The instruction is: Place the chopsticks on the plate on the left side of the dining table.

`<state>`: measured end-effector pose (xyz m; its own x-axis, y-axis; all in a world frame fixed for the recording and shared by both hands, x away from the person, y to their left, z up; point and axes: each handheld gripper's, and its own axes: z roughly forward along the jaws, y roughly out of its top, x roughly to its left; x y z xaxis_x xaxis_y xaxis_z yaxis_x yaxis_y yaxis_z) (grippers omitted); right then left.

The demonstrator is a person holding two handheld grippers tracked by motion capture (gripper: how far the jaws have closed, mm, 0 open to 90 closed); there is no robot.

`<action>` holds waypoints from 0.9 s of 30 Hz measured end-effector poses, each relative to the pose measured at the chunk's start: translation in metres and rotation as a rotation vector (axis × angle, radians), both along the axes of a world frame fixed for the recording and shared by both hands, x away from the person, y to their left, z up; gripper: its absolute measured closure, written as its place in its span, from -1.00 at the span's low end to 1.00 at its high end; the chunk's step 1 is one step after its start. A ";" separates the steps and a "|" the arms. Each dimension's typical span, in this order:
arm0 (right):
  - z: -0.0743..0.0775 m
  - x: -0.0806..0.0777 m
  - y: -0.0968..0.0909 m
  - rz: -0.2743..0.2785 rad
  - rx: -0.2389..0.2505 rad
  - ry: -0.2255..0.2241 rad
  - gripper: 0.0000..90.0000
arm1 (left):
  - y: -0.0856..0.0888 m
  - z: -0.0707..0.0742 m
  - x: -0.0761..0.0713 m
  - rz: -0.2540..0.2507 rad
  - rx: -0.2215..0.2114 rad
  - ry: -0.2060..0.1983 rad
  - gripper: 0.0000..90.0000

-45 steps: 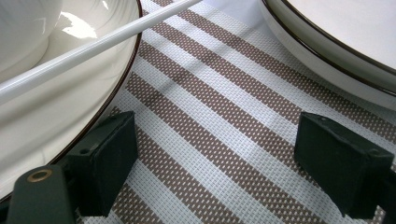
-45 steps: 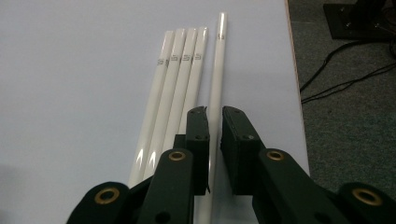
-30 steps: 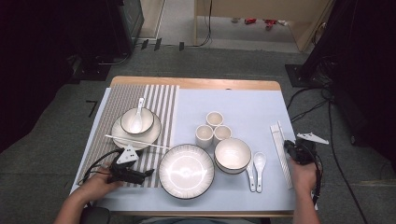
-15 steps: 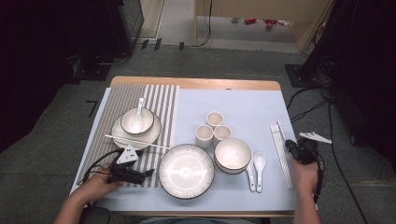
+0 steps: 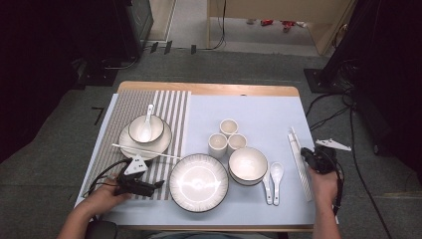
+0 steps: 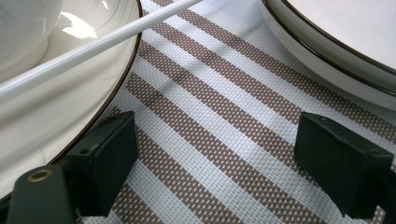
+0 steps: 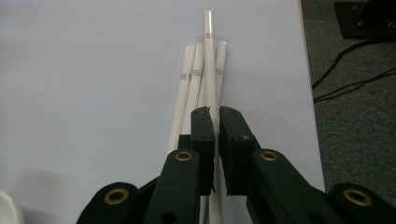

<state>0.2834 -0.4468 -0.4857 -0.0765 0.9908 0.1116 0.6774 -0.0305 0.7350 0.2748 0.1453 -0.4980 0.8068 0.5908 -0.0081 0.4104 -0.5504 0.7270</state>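
So the thing in play is the bundle of long white plastic chopsticks (image 7: pixel 205 88) lying at the right edge of the pale blue surface (image 5: pixel 259 114), long axis running near to far. In the right gripper view you can see one stick pinched between the jaws of the right gripper (image 7: pixel 215 116), which are closed down narrow on it, with the other sticks lying just beside and under it, fanning a little at the far end. The gripper points along the sticks rather than across them, so any lift would bring the stick up by its near part, with most of its length sticking out on the far side.

From the high view the right gripper (image 5: pixel 309 158) sits right on the chopsticks (image 5: pixel 298 159), so that hand is obviously the one on the job. The left gripper (image 5: pixel 149 186) is well apart, way over at the near left on the brown-and-white striped woven placemat (image 6: pixel 219 130), jaws spread wide with nothing between them, just mat.

Another single white chopstick (image 5: pixel 144 151) already lies across the near rim of the white dark-rimmed plate (image 5: pixel 130 145) on that mat, so my guess is the pinched one is headed there too. Between the two hands sit the big white ribbed plate (image 5: pixel 198 182), a white bowl (image 5: pixel 248 164) and two white ceramic spoons (image 5: pixel 274 174).
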 end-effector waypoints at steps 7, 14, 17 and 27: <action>0.002 0.001 0.002 0.011 0.011 0.002 0.89 | 0.000 0.000 0.000 0.000 0.000 0.000 -0.69; 0.004 0.002 0.007 0.035 0.019 0.000 0.89 | 0.000 0.000 0.000 0.000 0.000 0.000 -0.69; 0.004 0.003 0.010 0.049 0.019 0.000 0.89 | 0.000 0.000 0.000 0.000 0.000 0.000 -0.69; 0.007 0.005 0.016 0.085 0.026 -0.003 0.89 | 0.000 0.000 0.000 0.000 -0.001 0.000 -0.69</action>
<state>0.2885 -0.4309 -0.4792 -0.1610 0.9774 0.1368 0.6760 0.0082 0.7369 0.2748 0.1453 -0.4981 0.8068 0.5908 -0.0085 0.4101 -0.5495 0.7279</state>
